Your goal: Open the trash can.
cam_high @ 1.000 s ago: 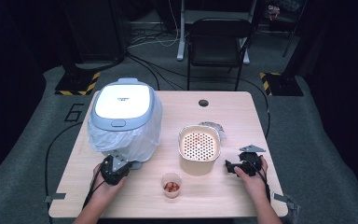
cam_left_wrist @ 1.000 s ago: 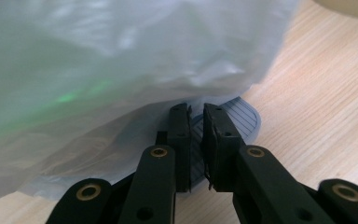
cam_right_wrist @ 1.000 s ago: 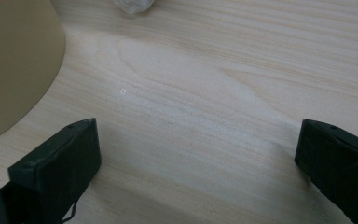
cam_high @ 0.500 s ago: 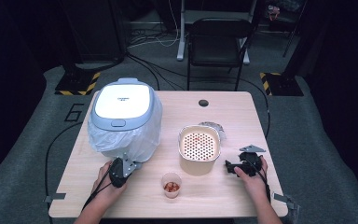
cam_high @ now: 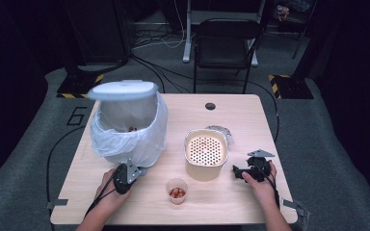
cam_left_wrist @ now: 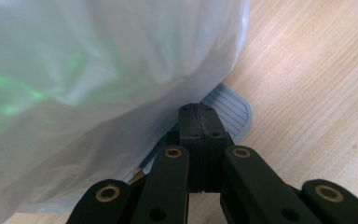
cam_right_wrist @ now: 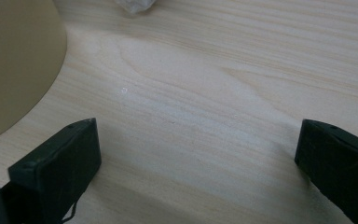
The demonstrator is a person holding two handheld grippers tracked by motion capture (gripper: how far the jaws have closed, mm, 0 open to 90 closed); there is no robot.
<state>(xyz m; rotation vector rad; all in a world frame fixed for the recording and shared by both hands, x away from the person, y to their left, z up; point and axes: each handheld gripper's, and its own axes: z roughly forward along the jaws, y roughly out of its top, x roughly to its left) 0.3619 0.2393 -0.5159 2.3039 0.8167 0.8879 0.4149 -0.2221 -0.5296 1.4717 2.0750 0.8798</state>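
The bin (cam_high: 125, 130) stands at the table's (cam_high: 250, 202) left side, well back from the near edge, lined with a white bag (cam_high: 147, 144) and with its lid (cam_high: 122, 90) tipped up so the inside is open. At its near foot a grey ribbed pedal (cam_left_wrist: 228, 109) sticks out toward the near edge, and the left gripper (cam_high: 127, 169) sits on it: in the left gripper view the jaws are pressed together with nothing between them, their tips resting on the pedal just where it comes out from under the bag. The small cup (cam_high: 177, 189) of red bits stands near the middle of the near edge, just to the right of that gripper and well left of the right gripper (cam_high: 241, 172), with the perforated beige pot (cam_high: 205, 153) between cup and right gripper but farther back. The right gripper rests on the table near the near right corner, jaws spread wide over bare wood, the pot's wall (cam_right_wrist: 14, 65) at its left. Judging from this, the cup is the thing to go next, and the open mouth of the bin lies up and to the left of it, toward the far left corner; with the left gripper busy on the pedal, the free right gripper, though farther, looks the one to reach left along the near edge for the cup
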